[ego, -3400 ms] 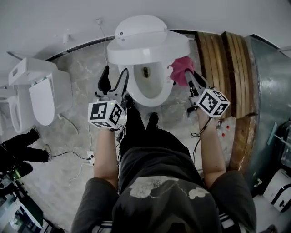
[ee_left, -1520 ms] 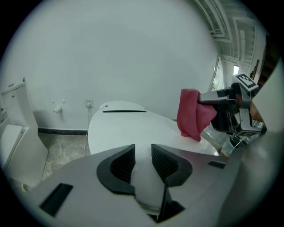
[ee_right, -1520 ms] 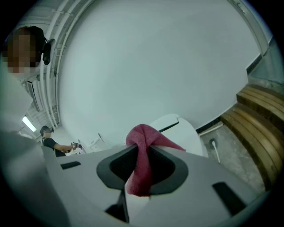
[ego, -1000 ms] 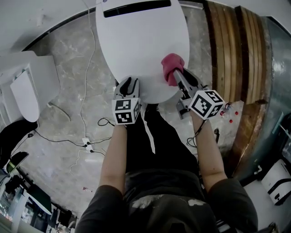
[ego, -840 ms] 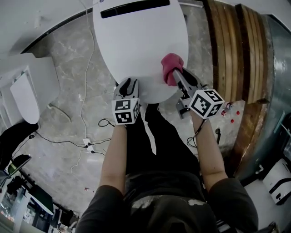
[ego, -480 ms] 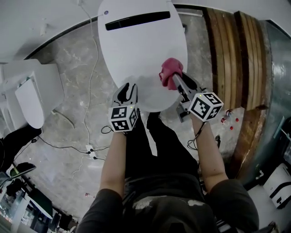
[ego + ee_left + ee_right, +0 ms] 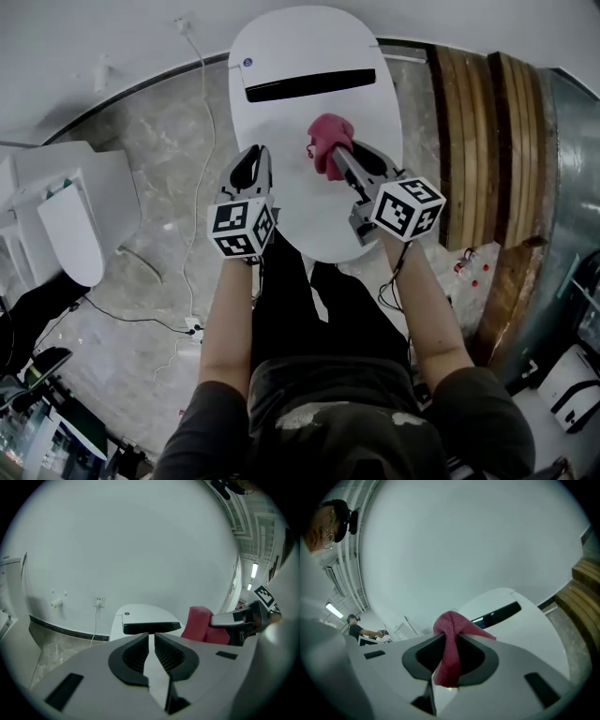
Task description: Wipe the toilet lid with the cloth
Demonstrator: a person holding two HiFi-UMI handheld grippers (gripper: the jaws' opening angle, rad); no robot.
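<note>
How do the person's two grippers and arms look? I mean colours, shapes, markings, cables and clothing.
The left gripper and the right gripper have light grey bodies with black, ribbed jaws. Each carries a white cube with black square markers. A thin dark cable hangs below the right one. The person wears a dark short-sleeved shirt with a pale print; the forearms are bare.

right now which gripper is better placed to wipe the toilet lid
Right. The right gripper is shut on the pink cloth above the toilet lid. The left gripper, whose jaws have just been closing with nothing between them, has no cloth.
</note>
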